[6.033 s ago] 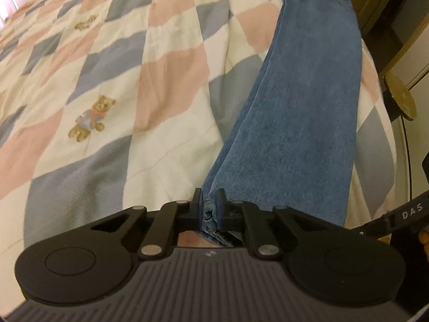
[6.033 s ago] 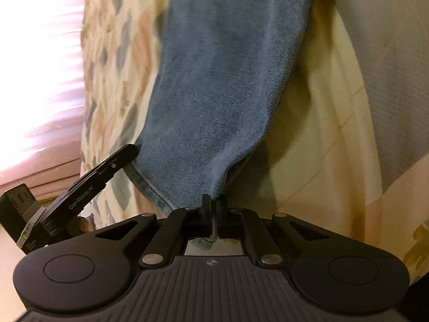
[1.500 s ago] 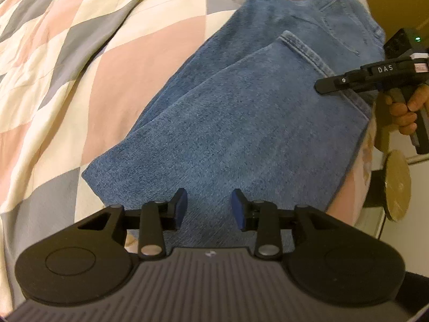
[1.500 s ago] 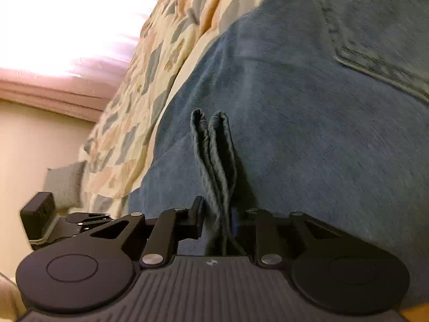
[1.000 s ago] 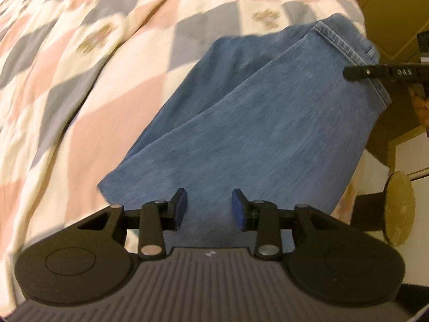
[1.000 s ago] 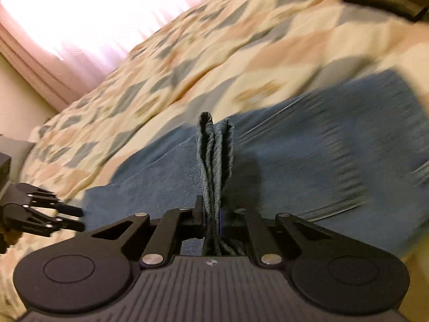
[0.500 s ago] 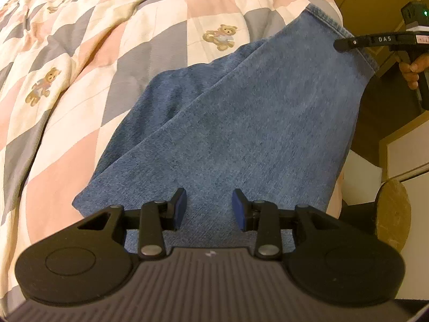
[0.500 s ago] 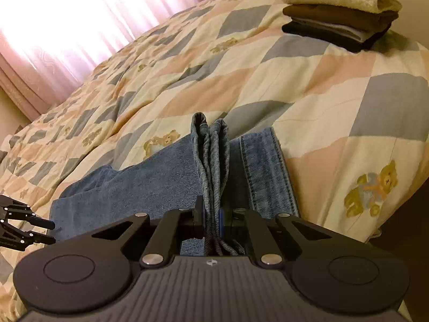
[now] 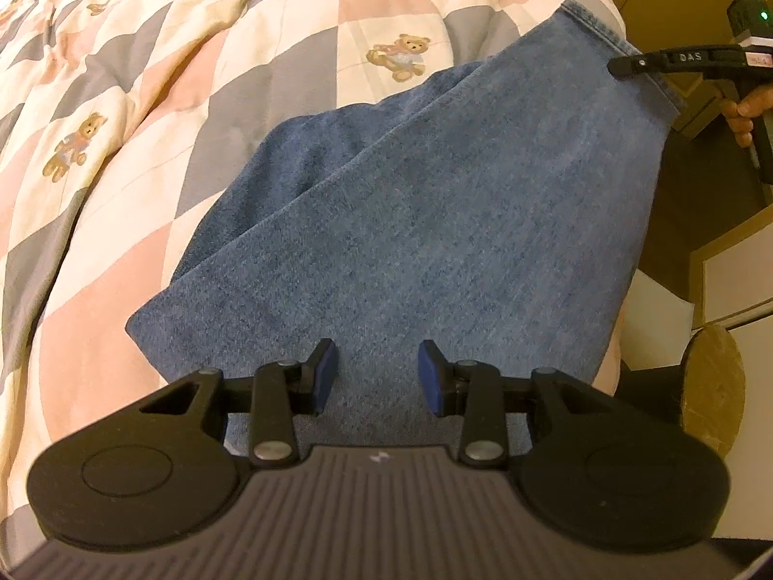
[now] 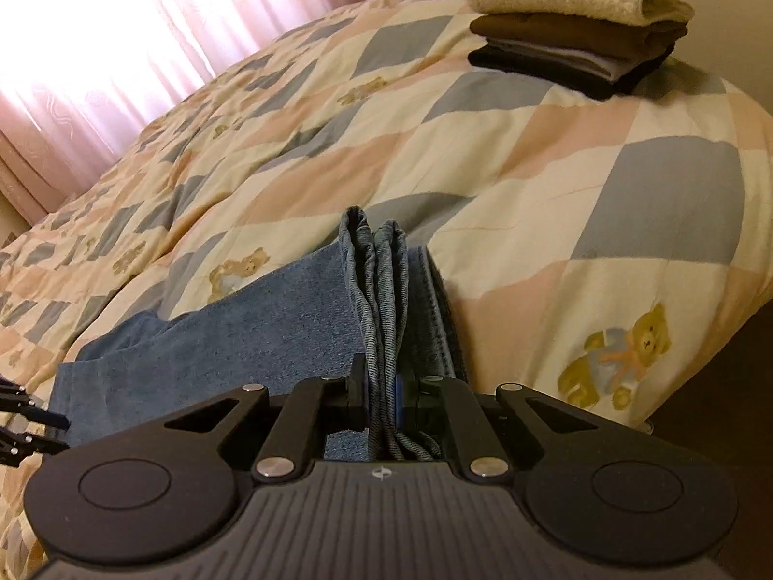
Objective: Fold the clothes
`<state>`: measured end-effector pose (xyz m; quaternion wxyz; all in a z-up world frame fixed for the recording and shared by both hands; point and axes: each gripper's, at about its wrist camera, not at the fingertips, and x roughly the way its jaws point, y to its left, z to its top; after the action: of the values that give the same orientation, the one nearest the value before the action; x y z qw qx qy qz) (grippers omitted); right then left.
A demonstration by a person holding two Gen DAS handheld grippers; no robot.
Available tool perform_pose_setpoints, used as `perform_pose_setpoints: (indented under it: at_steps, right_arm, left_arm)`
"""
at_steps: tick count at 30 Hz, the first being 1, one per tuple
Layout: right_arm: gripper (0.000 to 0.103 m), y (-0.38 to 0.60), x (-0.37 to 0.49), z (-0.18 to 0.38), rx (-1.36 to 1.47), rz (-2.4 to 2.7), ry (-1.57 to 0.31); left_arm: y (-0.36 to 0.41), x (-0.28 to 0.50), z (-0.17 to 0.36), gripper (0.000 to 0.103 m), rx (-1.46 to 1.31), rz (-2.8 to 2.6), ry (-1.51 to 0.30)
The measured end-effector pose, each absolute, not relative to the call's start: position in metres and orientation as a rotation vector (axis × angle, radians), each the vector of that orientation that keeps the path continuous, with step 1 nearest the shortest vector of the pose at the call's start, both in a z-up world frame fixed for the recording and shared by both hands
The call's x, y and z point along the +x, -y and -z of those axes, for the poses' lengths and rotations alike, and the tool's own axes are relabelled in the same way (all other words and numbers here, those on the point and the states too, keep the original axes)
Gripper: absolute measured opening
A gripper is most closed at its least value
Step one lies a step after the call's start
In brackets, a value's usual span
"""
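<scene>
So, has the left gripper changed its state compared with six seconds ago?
Yes. The left gripper was shut on the jeans then; now it is open above the folded denim on the quilt.

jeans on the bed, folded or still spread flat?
Folded. The jeans lie doubled, an upper layer's edge crossing a lower one; the right gripper pinches several stacked hem layers.

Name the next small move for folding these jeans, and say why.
Probably close the open left gripper on the jeans edge beneath it. The right gripper already pinches a bunched edge, so the near end likely needs a grip too before another fold.
</scene>
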<state>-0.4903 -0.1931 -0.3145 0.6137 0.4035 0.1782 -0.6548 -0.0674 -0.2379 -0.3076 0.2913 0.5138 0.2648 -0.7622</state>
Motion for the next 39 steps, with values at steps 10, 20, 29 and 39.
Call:
perform_pose_setpoints:
  at_steps: [10, 20, 29, 39]
  right_arm:
    - [0.046, 0.183, -0.471, 0.304, 0.827, 1.783, -0.408]
    - [0.016, 0.176, -0.453, 0.321, 0.867, 1.758, -0.324]
    - [0.034, 0.137, -0.379, 0.316, 0.873, 1.725, -0.289]
    - [0.028, 0.092, -0.143, 0.332, 0.935, 1.608, -0.449]
  left_arm:
    - [0.237, -0.061, 0.303, 0.03, 1.374, 2.064, -0.647]
    - [0.286, -0.113, 0.335, 0.006, 1.325, 2.263, -0.462]
    - [0.296, -0.066, 0.299, 0.008, 1.35, 2.305, -0.42]
    - [0.311, -0.036, 0.335, 0.004, 1.518, 2.453, -0.296]
